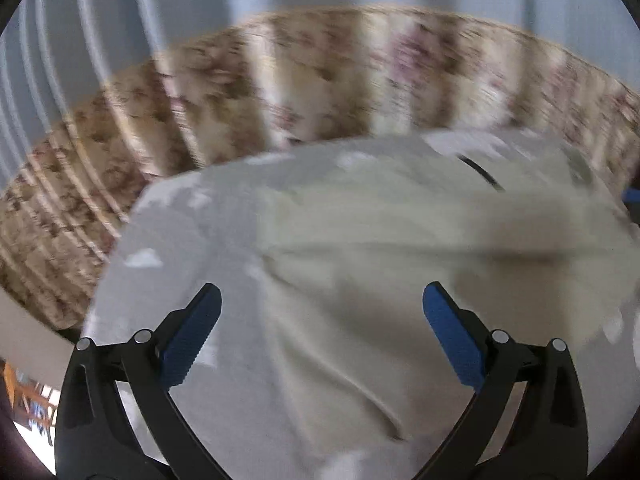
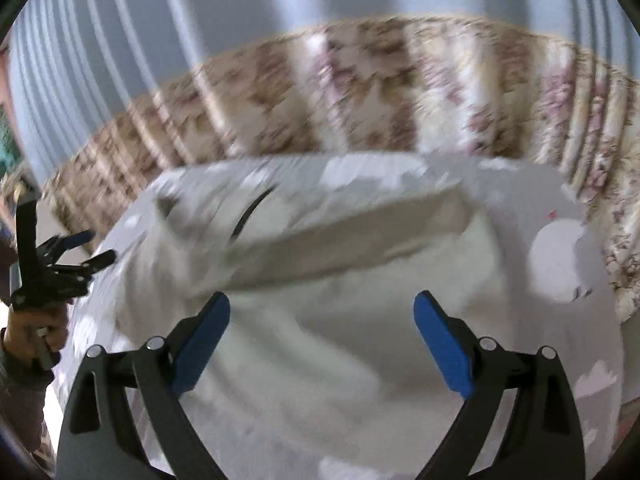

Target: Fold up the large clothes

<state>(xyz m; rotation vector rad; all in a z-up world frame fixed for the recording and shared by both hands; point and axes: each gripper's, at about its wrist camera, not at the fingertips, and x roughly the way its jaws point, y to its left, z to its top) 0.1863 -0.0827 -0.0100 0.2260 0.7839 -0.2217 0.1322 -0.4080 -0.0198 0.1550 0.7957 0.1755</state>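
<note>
My left claw (image 1: 322, 328) hangs over the cream garment (image 1: 380, 264) with its blue pads spread wide apart, gripping nothing. My right claw (image 2: 322, 336) is spread just as wide above that garment (image 2: 360, 320), empty too. The garment lies rumpled on a grey sheet with pale cloud shapes (image 1: 168, 240), a thick fold running across it beyond my right fingers (everything is motion-blurred, so finer creases are hard to read). A dark curved strap (image 2: 250, 210) shows at the garment's far side. Beyond the sheet sits a floral bedcover (image 2: 400, 92), then blue-grey curtains (image 2: 200, 20).
</note>
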